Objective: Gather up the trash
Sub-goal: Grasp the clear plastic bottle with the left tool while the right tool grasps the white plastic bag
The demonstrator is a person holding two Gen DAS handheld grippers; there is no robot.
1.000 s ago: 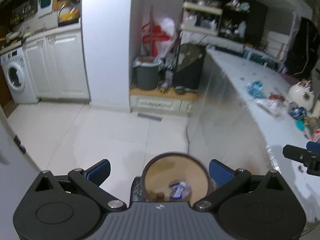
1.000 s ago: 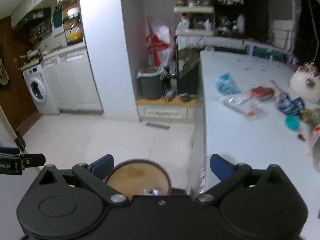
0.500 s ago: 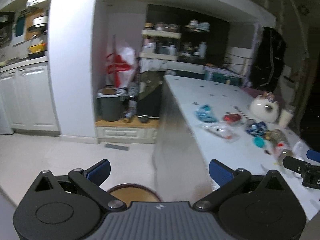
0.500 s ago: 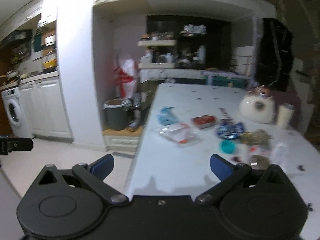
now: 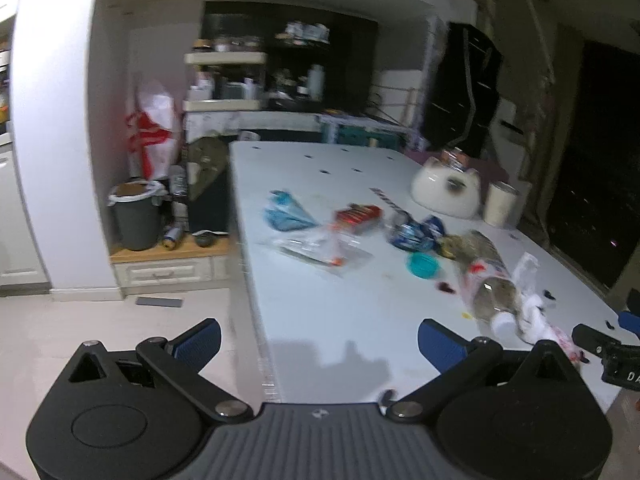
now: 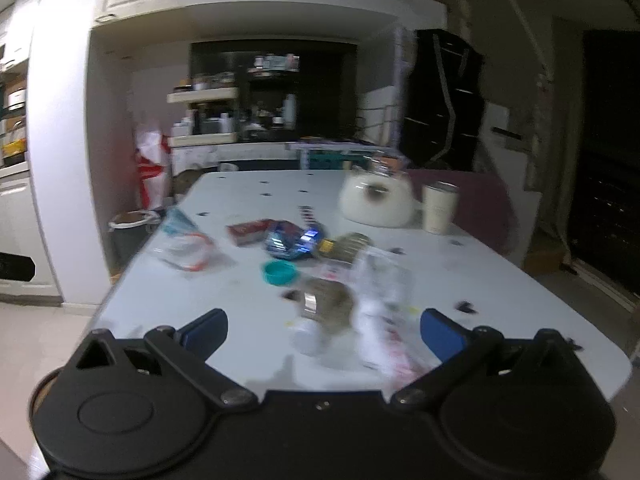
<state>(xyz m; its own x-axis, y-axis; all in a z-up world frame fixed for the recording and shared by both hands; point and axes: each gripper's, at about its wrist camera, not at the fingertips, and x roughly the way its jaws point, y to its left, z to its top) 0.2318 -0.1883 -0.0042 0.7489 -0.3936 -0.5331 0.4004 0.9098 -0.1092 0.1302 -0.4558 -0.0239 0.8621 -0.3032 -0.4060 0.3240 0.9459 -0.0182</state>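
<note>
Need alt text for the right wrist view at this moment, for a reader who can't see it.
The open, empty right gripper hangs over the near edge of a white table strewn with trash: a toppled plastic bottle, a teal lid, a blue wrapper and a red packet. A white kettle and a cup stand behind.

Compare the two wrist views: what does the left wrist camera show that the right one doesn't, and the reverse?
Only the left wrist view shows the drawer base under the grey bin. Only the right wrist view shows the maroon cloth behind the cup. Both share the white table, teal lid and white kettle. Both grippers are open, empty.
</note>
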